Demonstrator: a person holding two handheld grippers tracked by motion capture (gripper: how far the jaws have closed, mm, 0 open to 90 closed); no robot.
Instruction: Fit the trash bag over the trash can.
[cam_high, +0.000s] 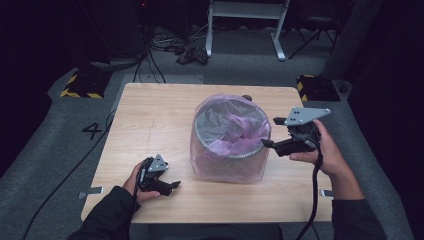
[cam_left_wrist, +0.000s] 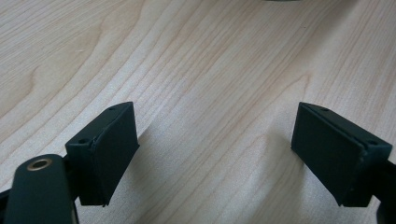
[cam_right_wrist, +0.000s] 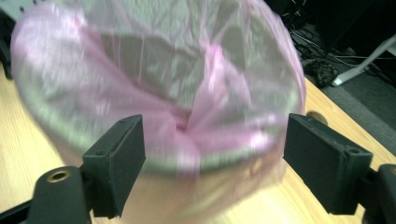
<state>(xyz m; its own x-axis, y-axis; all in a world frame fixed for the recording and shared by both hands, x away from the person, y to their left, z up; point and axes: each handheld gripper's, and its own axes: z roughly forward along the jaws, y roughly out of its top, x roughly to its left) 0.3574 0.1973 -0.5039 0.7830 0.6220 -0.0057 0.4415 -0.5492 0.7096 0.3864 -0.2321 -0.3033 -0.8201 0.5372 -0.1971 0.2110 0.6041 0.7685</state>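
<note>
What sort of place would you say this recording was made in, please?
Probably a lab or recording studio: a lone wooden table on grey carpet, a taped number on the floor, loose cables and hazard-striped stand bases around it.

Bench (cam_high: 150, 115): light wood, square, on grey floor (cam_high: 50, 145).
On bench: waste bin (cam_high: 230, 172) lined with pink bag (cam_high: 235, 132), near middle.
</note>
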